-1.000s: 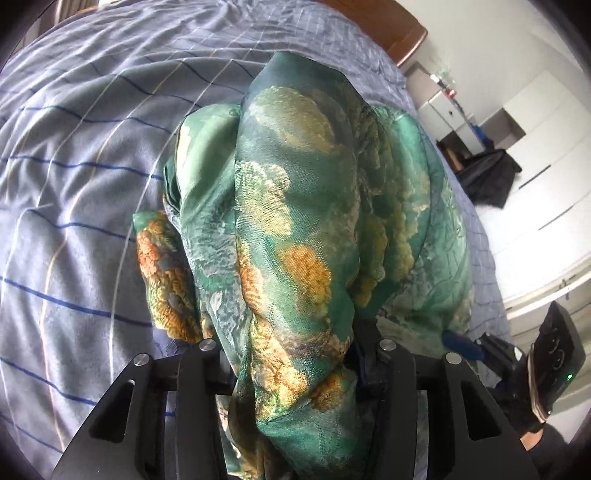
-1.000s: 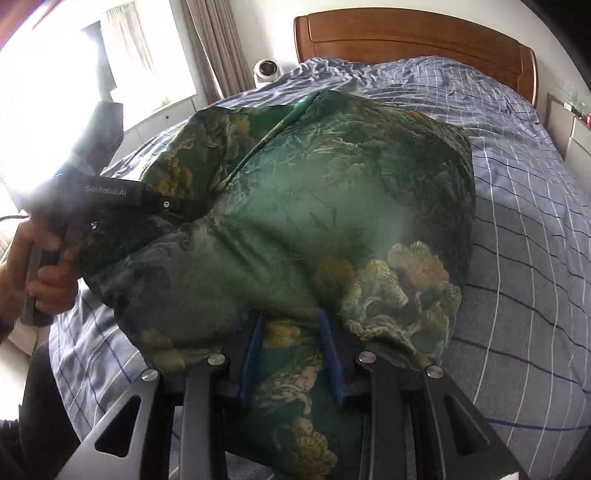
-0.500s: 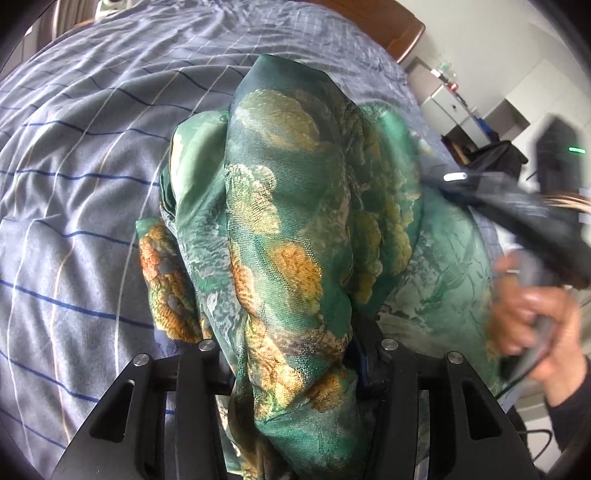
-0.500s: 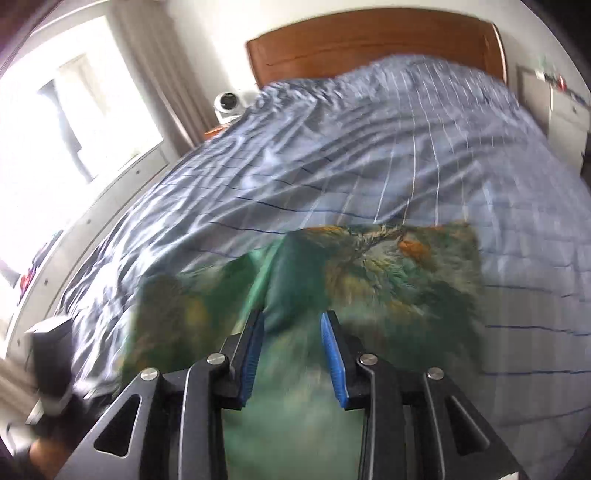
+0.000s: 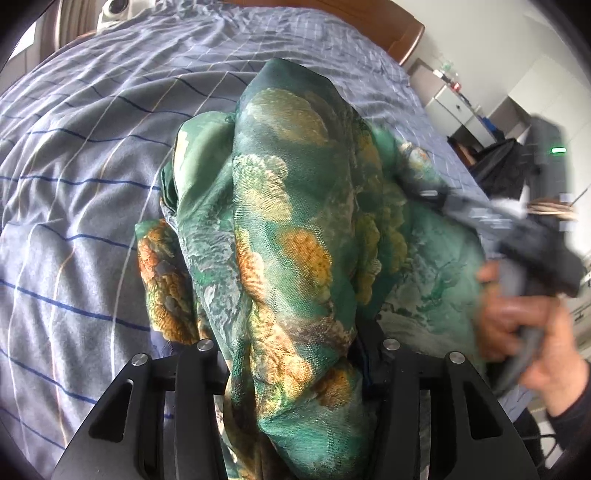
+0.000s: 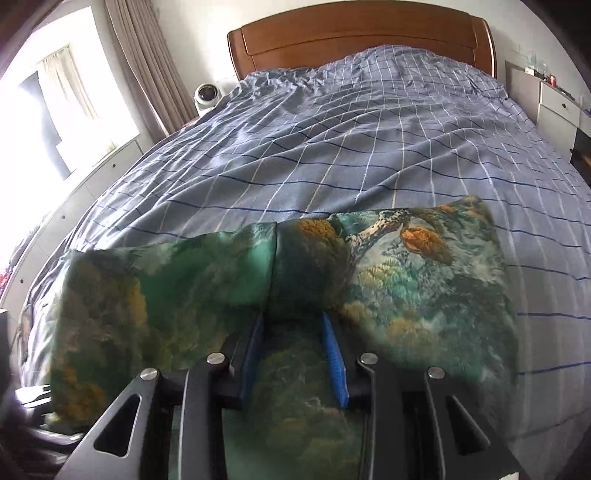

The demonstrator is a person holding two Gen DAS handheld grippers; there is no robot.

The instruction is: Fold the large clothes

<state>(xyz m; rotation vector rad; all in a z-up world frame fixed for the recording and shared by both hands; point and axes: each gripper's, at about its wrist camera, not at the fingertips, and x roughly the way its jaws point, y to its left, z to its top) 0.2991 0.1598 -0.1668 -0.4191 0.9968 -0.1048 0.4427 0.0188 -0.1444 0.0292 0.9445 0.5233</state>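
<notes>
A green garment with a gold and orange tree print [image 5: 288,229] lies bunched on the blue checked bed cover [image 5: 74,155]. My left gripper [image 5: 295,354] is shut on a thick fold of it; the cloth drapes over the fingers and hides the tips. In the right wrist view the garment [image 6: 424,280] hangs as a flat folded band across the near bed. My right gripper [image 6: 293,332] is shut on its near edge, blue pads [image 6: 334,362] on each side of the cloth. The right gripper also shows, blurred, in the left wrist view [image 5: 524,236], held by a hand.
The bed cover [image 6: 351,140] stretches to a wooden headboard [image 6: 362,33]. A small white fan [image 6: 207,94] and curtains [image 6: 136,62] stand at the left, white drawers [image 6: 554,103] at the right. A dark bag [image 5: 506,166] lies beside the bed.
My right gripper has swung the garment's edge down and forward; the cloth that filled its view now lies low as a flat band. My left gripper has kept its hold.
</notes>
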